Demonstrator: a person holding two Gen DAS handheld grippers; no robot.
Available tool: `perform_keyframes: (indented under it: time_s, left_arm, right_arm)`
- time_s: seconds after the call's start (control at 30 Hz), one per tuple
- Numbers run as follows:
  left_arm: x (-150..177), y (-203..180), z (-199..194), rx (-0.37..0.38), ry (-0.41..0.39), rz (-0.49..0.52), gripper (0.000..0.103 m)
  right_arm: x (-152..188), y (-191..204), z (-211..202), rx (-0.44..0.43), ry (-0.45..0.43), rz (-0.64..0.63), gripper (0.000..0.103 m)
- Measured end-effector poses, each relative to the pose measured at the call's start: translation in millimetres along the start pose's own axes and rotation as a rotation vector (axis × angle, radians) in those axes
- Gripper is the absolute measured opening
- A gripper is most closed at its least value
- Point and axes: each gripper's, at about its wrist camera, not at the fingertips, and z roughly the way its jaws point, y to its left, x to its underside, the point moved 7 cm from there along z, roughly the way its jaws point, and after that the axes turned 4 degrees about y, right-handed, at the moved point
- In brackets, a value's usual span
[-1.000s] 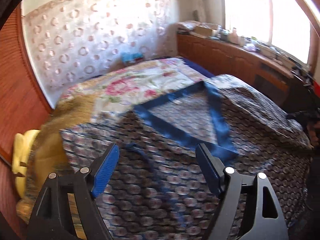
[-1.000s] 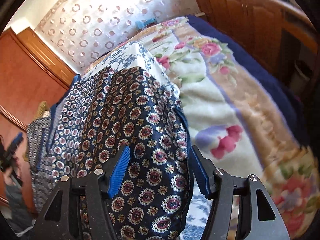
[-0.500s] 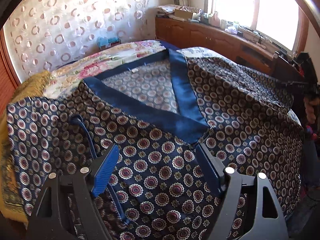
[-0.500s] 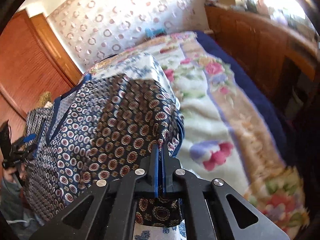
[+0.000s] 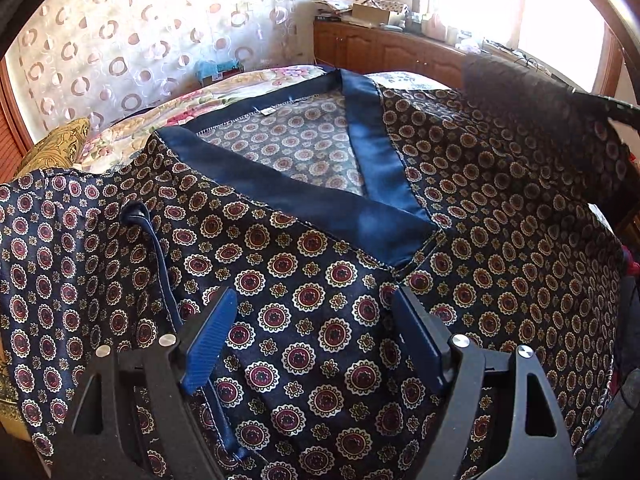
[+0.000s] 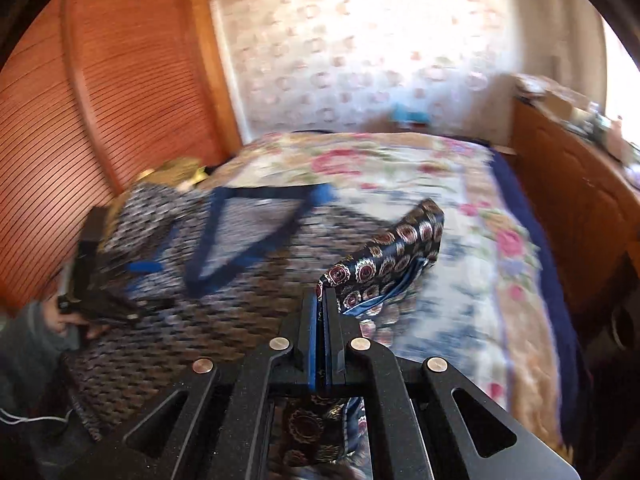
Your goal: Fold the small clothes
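Lifted since earlier, right claw (image 6: 320, 300) pinches garment (image 6: 384, 252) edge ahead.

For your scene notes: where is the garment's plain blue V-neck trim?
Left wrist view: blue V-neck trim sits centre frame, beyond the open left gripper, before the floral bedspread.

Count from my two cameras: one patterned navy garment (image 5: 312, 320) with a plain blue V neckband (image 5: 360, 208); one floral bedspread (image 6: 460, 208); one yellow cushion (image 5: 60, 144); one ring-patterned curtain (image 5: 140, 48); one wooden cabinet run (image 5: 392, 52); two grippers, mine, left (image 5: 316, 340) and right (image 6: 320, 320).
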Motion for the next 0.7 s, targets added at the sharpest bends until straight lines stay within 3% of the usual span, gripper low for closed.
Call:
perform_keyframes:
  time_s: [0.03, 0.13, 0.3, 0.43, 0.6, 0.7]
  left_arm:
    - [-0.1, -0.2, 0.0, 0.000, 0.000, 0.000, 0.081]
    - [0.6, 1.5, 0.9, -0.007, 0.007, -0.007, 0.087]
    - [-0.6, 4.4, 3.1, -0.014, 0.012, -0.012, 0.091]
    - [0.9, 5.0, 2.3, -0.017, 0.012, -0.016, 0.091]
    - [2.0, 5.2, 1.3, -0.021, 0.013, -0.022, 0.091]
    - [1.1, 5.5, 2.2, -0.021, 0.013, -0.023, 0.091]
  right_arm:
    - [2.3, 5.2, 7.6, -0.006, 0.026, -0.014, 0.006]
    - [9.9, 2.2, 19.5, -0.007, 0.076, -0.031, 0.033]
    - [9.8, -29.6, 21.9, 0.016, 0.056, 0.063, 0.045]
    - [23.4, -43.4, 34.6, 0.062, 0.115, 0.101, 0.045]
    - [12.5, -27.2, 69.6, -0.014, 0.155, 0.086, 0.045]
    - [3.6, -25.4, 94.0, 0.020, 0.178, 0.069, 0.045]
